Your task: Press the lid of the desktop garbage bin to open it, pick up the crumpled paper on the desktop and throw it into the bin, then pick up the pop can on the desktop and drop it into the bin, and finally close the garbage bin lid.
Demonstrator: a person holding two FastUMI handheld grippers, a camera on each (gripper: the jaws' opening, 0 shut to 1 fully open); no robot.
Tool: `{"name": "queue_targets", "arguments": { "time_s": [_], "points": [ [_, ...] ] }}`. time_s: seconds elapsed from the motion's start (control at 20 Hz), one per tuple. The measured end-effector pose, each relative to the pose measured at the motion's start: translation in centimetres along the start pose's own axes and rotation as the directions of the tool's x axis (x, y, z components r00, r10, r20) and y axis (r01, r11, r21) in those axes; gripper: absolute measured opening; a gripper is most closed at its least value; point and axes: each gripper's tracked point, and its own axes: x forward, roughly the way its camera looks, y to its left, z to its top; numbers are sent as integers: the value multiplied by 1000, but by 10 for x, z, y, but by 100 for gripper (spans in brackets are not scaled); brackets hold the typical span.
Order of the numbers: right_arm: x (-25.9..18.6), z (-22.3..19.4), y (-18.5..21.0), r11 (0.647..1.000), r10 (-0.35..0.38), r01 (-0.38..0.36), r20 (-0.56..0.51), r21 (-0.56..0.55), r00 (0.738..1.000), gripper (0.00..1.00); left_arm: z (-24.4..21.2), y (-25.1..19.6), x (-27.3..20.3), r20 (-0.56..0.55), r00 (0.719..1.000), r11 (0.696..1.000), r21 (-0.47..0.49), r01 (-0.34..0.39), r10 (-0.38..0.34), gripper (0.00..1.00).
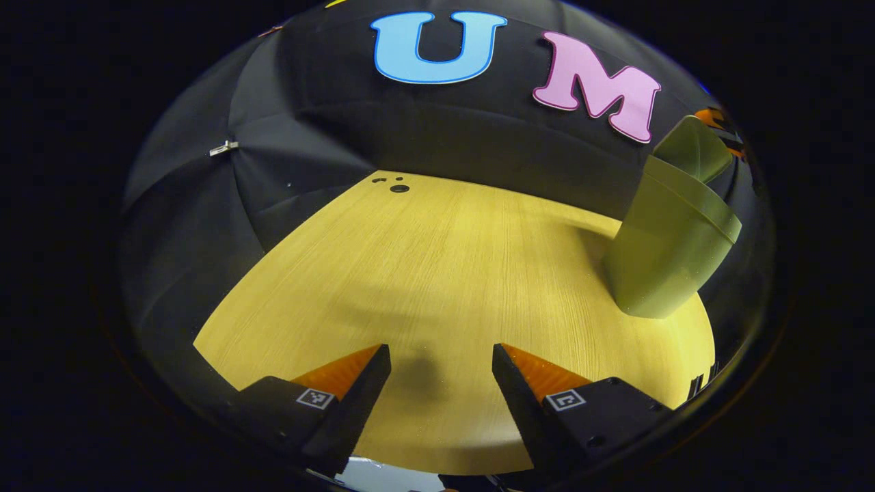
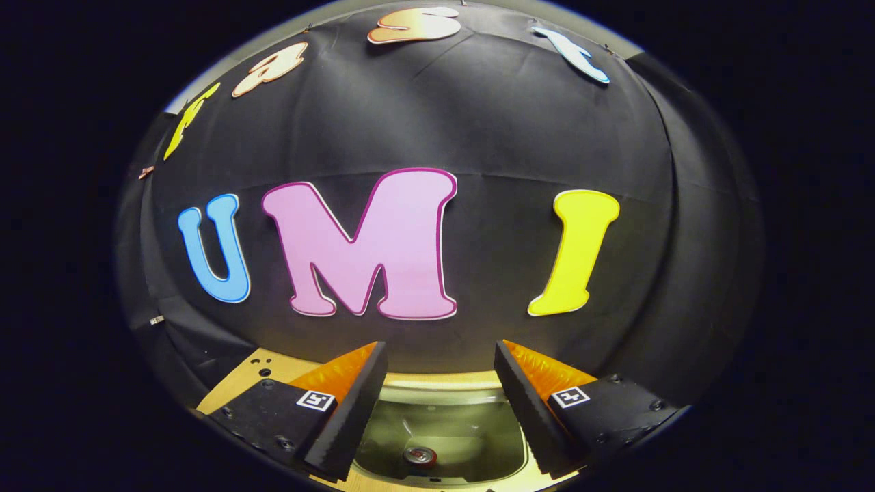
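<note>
Hovering over the open bin [image 2: 444, 437], the right gripper [image 2: 437, 403] is spread and empty — the can [image 2: 420, 456] is seen inside; the lid [image 1: 694, 147] is best pressed squarely. Left gripper [image 1: 441, 389] is released, idle.

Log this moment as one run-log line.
bin: lid open | can: inside bin | right gripper: open, empty, above bin | left gripper: open, empty, over table

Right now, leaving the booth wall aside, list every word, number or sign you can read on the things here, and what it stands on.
Readable text: none.
garbage bin: plain, no writing.
pop can inside the bin: one end showing, no label readable.
left tool and right tool: square coded markers, patterns, not words.
</note>
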Motion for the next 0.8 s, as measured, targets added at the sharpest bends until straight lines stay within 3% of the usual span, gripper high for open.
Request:
{"name": "queue_targets", "arguments": {
  "time_s": [0.5, 0.8],
  "points": [
    [-16, -97, -1, 1000, -4, 4, -161, -4, 987, 98, 4, -13, 10, -16, 999, 997, 61, 40, -39, 96],
    [-20, -133, -2, 1000, -3, 0, -234, -13, 972, 99, 3, -13, 10, -22, 999, 996, 78, 41, -39, 96]
  ]
}}
